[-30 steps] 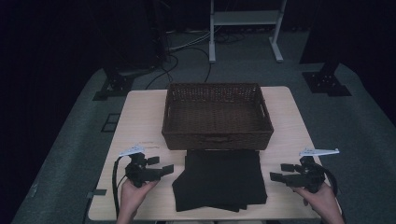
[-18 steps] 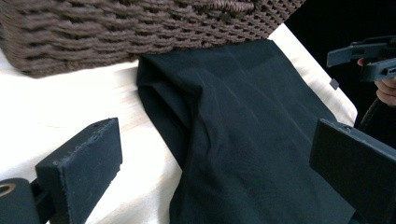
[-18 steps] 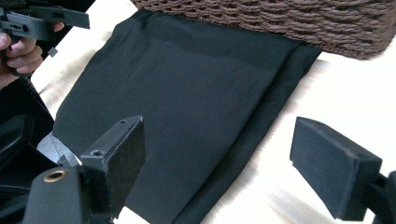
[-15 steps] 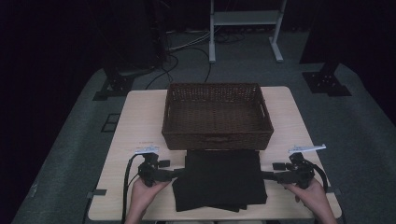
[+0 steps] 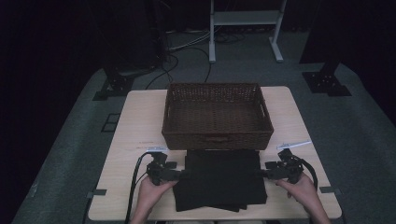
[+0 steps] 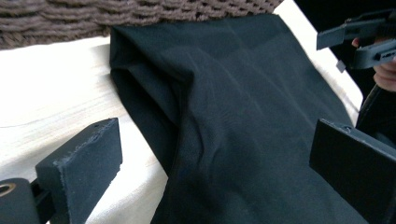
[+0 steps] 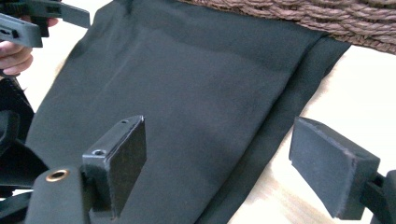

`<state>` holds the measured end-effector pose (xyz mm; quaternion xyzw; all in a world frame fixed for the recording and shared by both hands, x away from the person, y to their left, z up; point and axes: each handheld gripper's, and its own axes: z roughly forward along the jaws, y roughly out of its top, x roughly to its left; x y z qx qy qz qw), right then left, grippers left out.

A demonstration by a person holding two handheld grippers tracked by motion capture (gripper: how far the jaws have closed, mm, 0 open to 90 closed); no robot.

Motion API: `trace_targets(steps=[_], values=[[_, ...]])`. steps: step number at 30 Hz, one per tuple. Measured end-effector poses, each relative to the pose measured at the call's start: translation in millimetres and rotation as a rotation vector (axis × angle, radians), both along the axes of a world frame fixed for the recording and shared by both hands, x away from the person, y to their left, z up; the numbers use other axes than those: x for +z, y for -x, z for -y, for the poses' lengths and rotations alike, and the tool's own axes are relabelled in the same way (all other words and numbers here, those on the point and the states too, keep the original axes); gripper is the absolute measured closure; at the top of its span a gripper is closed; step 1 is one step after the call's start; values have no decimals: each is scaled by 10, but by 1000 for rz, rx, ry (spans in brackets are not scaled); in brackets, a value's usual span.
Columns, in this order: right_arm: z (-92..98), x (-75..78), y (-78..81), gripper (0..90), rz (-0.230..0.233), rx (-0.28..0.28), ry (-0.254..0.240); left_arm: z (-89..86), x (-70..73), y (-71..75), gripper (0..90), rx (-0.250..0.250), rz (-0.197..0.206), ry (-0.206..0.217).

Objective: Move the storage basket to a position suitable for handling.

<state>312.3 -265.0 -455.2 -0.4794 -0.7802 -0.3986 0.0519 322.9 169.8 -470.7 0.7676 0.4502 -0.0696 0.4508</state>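
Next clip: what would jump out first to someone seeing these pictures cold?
A folded black cloth lies at the near edge of the wooden table, right in front of a dark woven wicker basket with nothing in it. The left tool and the right tool sit at the cloth's two side edges, jaws open, each spanning an edge in its own gripper view.

The high view looks forward and down over the whole table [image 5: 135, 140] from its near edge. Each gripper view sits low and close, facing inward across the black cloth [image 6: 243, 116], the basket [image 7: 327, 18] wall behind; all three share both.
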Motion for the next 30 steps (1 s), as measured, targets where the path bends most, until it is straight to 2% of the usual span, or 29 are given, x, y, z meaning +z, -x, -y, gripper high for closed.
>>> trace_targets(steps=[4, 9, 11, 22, 30], values=[[-20, -34, -39, 181, -15, 0, 7, 39, -49, -10, 40, 6, -1, -11], [-47, -93, -82, 181, -34, 6, 21, 84, -111, -25, 40, -1, -37, -20], [-60, -112, -92, 183, -41, 10, 26, 93, -123, -32, 40, 1, -40, -17], [-60, -210, -118, 197, -78, -9, 34, 168, -149, -72, 40, -14, -70, -23], [-93, -248, -124, 211, -91, 0, 41, 192, -151, -85, 42, -15, -73, -29]])
